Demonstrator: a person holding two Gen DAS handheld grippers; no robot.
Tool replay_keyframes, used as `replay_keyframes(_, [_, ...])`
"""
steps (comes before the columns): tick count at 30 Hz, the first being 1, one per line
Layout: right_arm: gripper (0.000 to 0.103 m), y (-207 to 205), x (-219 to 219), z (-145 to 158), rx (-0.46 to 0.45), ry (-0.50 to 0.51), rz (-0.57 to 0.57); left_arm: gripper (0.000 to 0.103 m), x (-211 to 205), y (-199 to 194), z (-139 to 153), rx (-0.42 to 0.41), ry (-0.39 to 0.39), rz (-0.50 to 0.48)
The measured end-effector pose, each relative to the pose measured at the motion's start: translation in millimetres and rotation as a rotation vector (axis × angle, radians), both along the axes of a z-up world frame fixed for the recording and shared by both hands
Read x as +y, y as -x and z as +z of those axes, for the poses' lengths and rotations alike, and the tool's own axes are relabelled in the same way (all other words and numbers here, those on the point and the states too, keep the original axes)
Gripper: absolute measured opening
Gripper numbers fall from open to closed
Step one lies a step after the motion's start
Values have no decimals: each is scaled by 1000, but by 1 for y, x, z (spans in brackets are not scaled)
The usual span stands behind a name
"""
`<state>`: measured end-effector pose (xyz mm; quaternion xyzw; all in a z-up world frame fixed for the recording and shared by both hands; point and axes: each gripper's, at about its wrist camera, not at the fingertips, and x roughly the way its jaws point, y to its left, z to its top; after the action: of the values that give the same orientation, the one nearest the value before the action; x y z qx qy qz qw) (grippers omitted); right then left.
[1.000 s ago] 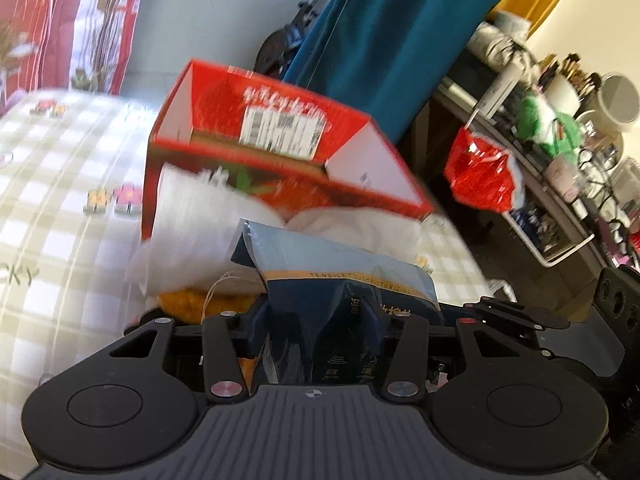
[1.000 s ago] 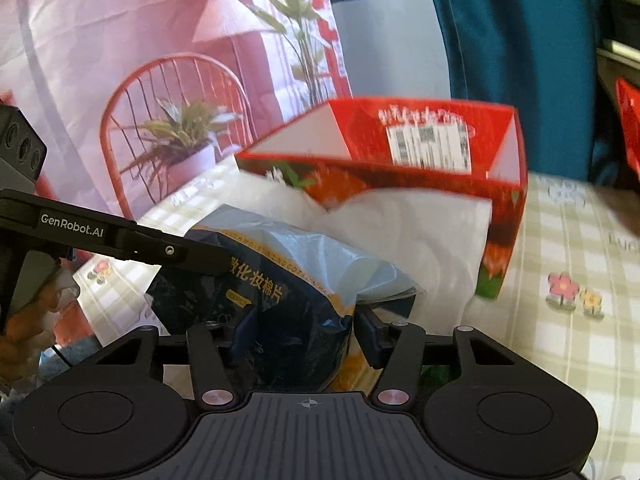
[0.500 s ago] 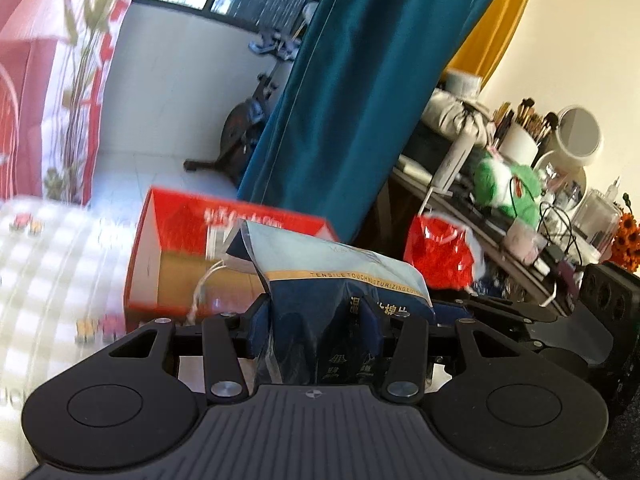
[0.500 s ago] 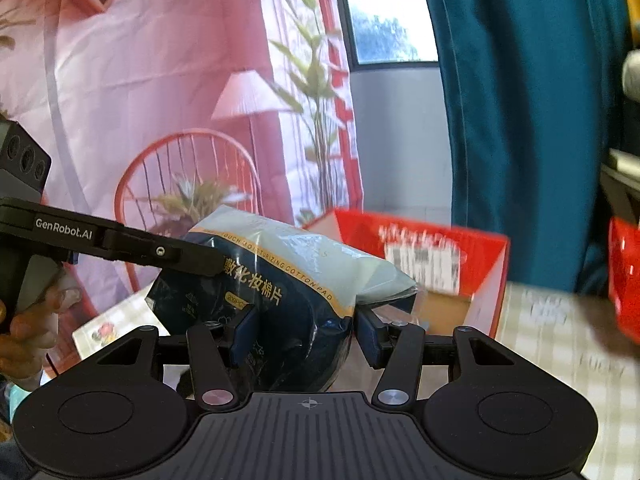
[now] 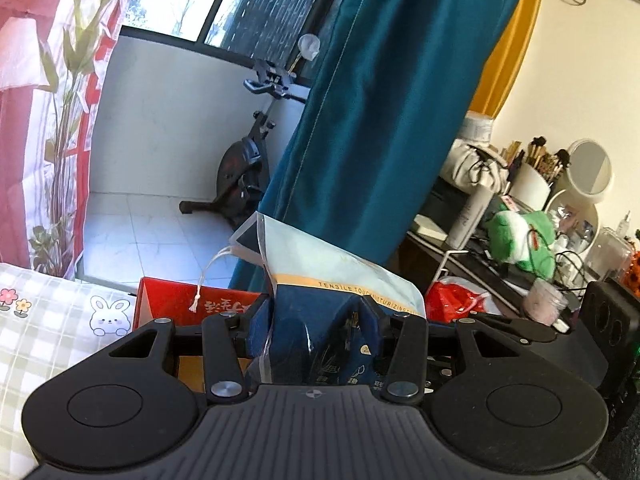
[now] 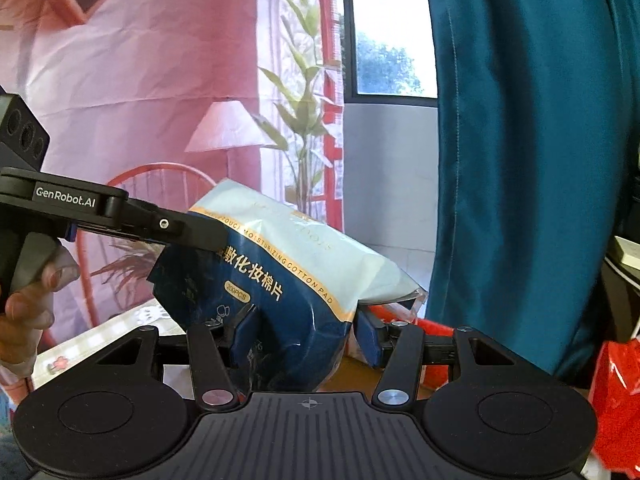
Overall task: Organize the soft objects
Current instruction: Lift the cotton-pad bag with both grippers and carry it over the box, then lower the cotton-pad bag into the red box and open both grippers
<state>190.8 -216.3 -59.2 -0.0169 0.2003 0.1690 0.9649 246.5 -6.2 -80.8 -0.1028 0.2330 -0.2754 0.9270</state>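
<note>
A soft blue and pale cotton pad bag (image 5: 320, 312) is held in the air by both grippers. My left gripper (image 5: 314, 320) is shut on one end of it. My right gripper (image 6: 306, 328) is shut on its other end (image 6: 280, 280). In the right wrist view the left gripper (image 6: 120, 216) reaches in from the left onto the bag. A red cardboard box (image 5: 208, 306) stands open below, on the checked cloth (image 5: 48, 320). A white drawstring (image 5: 204, 280) hangs from the bag.
A teal curtain (image 5: 360, 120) hangs just behind the box. A cluttered dresser (image 5: 520, 232) with a red bag (image 5: 452, 300) is to the right. An exercise bike (image 5: 244, 168) stands on the balcony. A pink backdrop (image 6: 140, 80) hangs on the left.
Both grippers have lifted the bag up from the pile in front of the box. The box now sits low in both views and the white soft items are out of sight.
</note>
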Motion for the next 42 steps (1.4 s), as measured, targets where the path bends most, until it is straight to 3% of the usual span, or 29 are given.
replay_keyframes(7, [49,-52,-2,-28,53,33,-39,50,-9,-49,-43,129,-33,33])
replay_keyframes(14, [48,-100,-9,-79,194,1,-79,50,-14,-93,-95,314,-48,55])
replay_keyframes(23, [48,-116,-27,-132,361,-60,-134,50,-25,-114,-125,432,-123,35])
replay_keyframes(30, [49,-115,-26,-143,409,-31,-148,51,-22,-109,-132,447,-160,59])
replay_keyframes(34, [52,-109,-23,-135,386,5,-171,58,-15,-101,-122,416,-164,85])
replay_keyframes(42, [53,-80,-19,-112,316,19,-184,58,-11,-67,-102,349,-150,98])
